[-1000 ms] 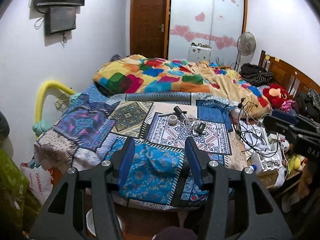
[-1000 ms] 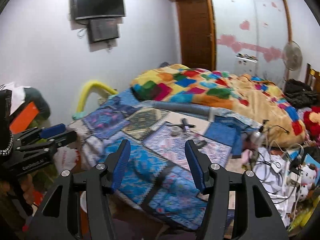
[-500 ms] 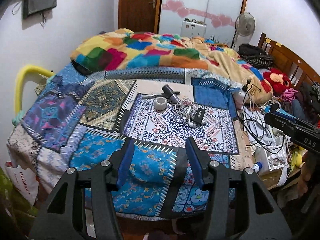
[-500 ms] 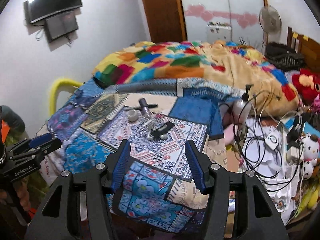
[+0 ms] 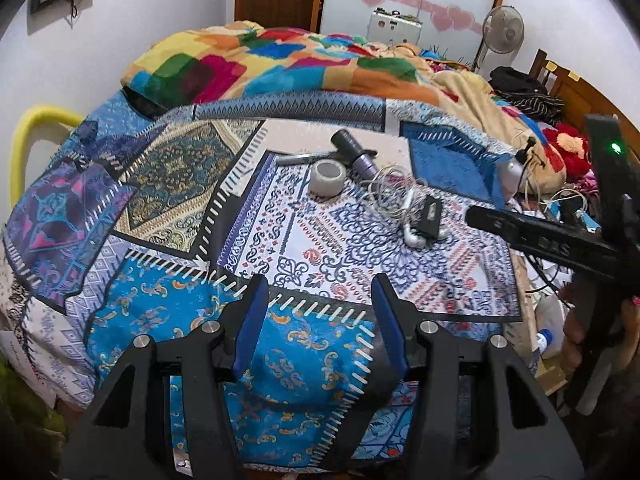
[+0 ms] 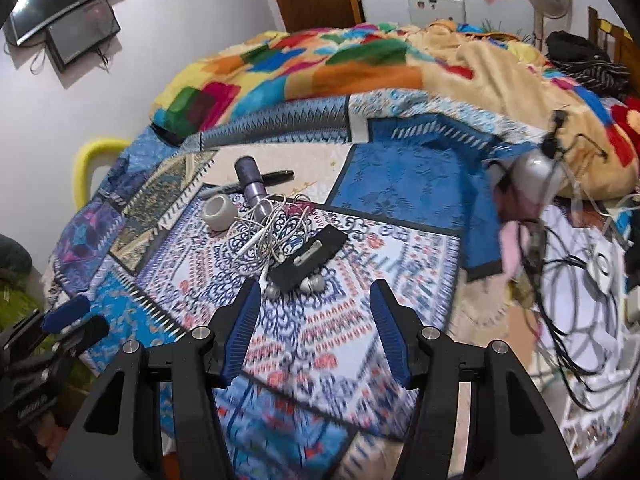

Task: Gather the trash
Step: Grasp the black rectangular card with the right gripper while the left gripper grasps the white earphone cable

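In the left wrist view the bed now fills more of the frame than a second ago: the wall screen has almost left the top corner and the small heap of objects on the patchwork bedspread (image 5: 168, 184) sits closer and larger. The left gripper (image 5: 318, 316) has come down toward the bed, its blue-padded jaws spread with nothing between them. The likely trash lies together past the fingers: a roll of tape (image 5: 327, 177), smooth and ring-shaped, a dark cylinder (image 5: 354, 152) with a purple metallic end, a pen (image 5: 304, 157), a tangle of thin white cable (image 5: 394, 192) and a flat black device (image 5: 431, 212). At the right edge the right gripper (image 5: 520, 232) reaches in.

In the right wrist view the change is stronger: the heap was far away before, now it is just beyond the fingertips. The right gripper (image 6: 316, 320) holds its jaws apart and empty; the black device (image 6: 308, 258) and the two white earbuds (image 6: 312, 283) are nearest, the cable (image 6: 272, 226) is springy and knotted. I judge the approach is nearly finished and nothing is collected yet. The bedspread cloth looks soft and printed, so the objects may sink or slide
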Available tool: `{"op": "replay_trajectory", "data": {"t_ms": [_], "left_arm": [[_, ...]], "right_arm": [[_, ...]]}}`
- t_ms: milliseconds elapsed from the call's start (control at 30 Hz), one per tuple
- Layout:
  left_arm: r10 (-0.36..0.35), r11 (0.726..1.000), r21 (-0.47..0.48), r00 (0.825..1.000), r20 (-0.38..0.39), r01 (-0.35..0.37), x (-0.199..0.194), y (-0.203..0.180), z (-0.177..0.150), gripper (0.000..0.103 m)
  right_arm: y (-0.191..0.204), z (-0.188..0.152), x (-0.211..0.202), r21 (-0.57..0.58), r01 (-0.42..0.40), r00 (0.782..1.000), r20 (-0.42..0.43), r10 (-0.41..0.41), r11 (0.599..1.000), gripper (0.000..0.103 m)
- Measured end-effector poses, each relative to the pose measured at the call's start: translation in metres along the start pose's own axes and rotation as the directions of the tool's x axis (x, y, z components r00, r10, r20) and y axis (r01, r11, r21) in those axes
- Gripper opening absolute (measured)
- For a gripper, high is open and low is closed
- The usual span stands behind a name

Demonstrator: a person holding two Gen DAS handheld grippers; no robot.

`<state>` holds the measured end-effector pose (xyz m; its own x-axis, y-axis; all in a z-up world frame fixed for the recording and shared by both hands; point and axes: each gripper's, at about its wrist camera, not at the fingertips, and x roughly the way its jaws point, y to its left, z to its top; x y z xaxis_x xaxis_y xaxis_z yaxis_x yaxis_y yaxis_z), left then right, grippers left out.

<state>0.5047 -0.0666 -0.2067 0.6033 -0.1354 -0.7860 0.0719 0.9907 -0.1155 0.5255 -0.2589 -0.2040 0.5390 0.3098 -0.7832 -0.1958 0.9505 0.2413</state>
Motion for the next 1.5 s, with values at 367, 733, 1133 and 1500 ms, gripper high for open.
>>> {"op": "replay_trajectory", "data": {"t_ms": [367, 733, 1133, 1500], "left_arm": [[-0.005, 1.000, -0.023, 0.999, -0.039, 0.004, 0.027, 0.009, -0.008, 0.052], [-0.081, 0.997, -0.013, 0.995, -0.066, 0.080, 0.040, -0.011, -0.001, 0.052], [-0.175, 0.985, -0.019, 0.979, -0.107, 0.174, 0.088, -0.057, 0.040, 0.058], [-0.147, 0.988, 0.042, 0.986, -0.075, 0.150, 0.116, -0.076, 0.053, 0.057]], "right_arm": [[0.009, 0.003, 0.055, -0.010, 0.018, 0.998, -0.064, -0.018, 1.000, 0.049], [-0.018, 0.003, 0.036, 0.024, -0.001, 1.000, -0.024, 0.001, 1.000, 0.023], [-0.043, -0.014, 0.026, -0.080, 0.112, 0.992, -0.044, -0.116, 0.990, 0.023], [-0.049, -0.004, 0.036, -0.072, 0.101, 0.994, -0.027, -0.103, 0.992, 0.032]]}}
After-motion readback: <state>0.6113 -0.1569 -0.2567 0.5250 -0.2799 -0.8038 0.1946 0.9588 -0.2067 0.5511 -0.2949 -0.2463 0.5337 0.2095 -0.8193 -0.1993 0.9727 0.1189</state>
